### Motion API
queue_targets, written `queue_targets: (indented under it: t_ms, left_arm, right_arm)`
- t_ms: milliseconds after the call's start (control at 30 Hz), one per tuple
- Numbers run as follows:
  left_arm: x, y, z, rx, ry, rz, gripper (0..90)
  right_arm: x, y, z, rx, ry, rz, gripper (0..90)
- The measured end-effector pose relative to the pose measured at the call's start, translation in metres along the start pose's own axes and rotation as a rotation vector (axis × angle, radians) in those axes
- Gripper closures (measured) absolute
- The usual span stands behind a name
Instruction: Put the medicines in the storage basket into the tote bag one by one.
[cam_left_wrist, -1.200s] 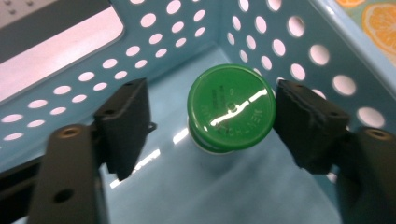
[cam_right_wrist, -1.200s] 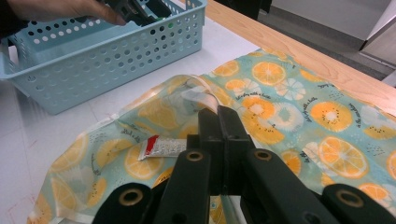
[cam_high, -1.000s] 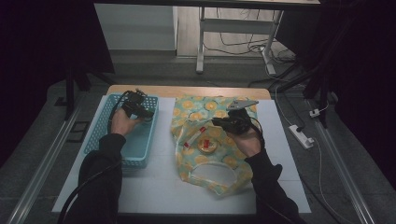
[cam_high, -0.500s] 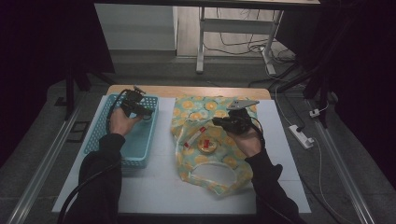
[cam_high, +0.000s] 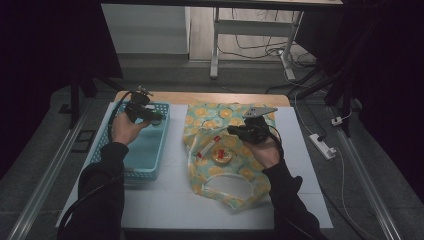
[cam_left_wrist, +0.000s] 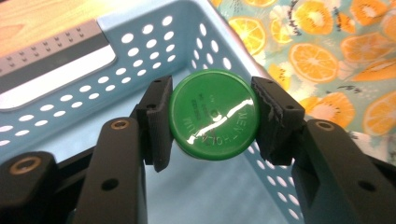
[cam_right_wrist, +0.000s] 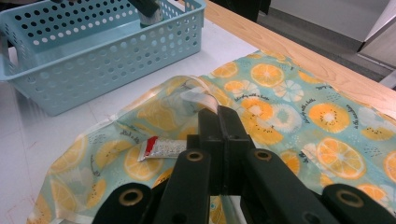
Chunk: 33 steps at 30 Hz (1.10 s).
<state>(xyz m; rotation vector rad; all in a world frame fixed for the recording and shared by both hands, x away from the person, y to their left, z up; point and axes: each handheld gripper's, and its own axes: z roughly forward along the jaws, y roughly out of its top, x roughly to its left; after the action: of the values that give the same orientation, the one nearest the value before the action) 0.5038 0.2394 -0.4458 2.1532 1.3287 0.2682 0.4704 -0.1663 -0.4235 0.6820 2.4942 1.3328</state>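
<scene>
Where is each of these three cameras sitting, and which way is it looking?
High view: above the person's side, looking forward and down on the white table; both forearms and grippers show.
Left gripper view: rides the left gripper, looking along its jaws clamped on a green tin above the blue basket.
Right gripper view: rides the right gripper, jaws shut, facing the fruit-print bag.
All three share basket and bag.

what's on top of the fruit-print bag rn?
On the fruit-print bag lie a small red-capped tube and a round orange item. The right gripper, jaws shut, hovers over or pinches its fabric; contact unclear. Anything inside the bag is covered.
</scene>
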Motion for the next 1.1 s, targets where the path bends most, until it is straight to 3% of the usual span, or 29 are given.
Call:
queue_targets:
  t_ms: [367,600,833,1100]
  left_arm:
    - [-0.013,0.000,-0.025,-0.034,-0.033,0.033,52.3]
    - [-0.029,-0.004,-0.032,-0.034,-0.063,0.087,52.3]
    - [-0.042,-0.007,-0.037,-0.042,-0.096,0.116,52.3]
    - [-0.065,-0.013,-0.044,-0.057,-0.145,0.174,52.3]
  right_arm:
    - [0.000,0.000,0.001,0.002,0.001,0.000,90.0]
    - [0.000,0.000,0.000,-0.001,-0.003,0.003,90.0]
    - [-0.001,0.000,0.000,-0.003,-0.002,0.004,90.0]
    - [0.000,0.000,-0.001,-0.002,-0.004,0.000,90.0]
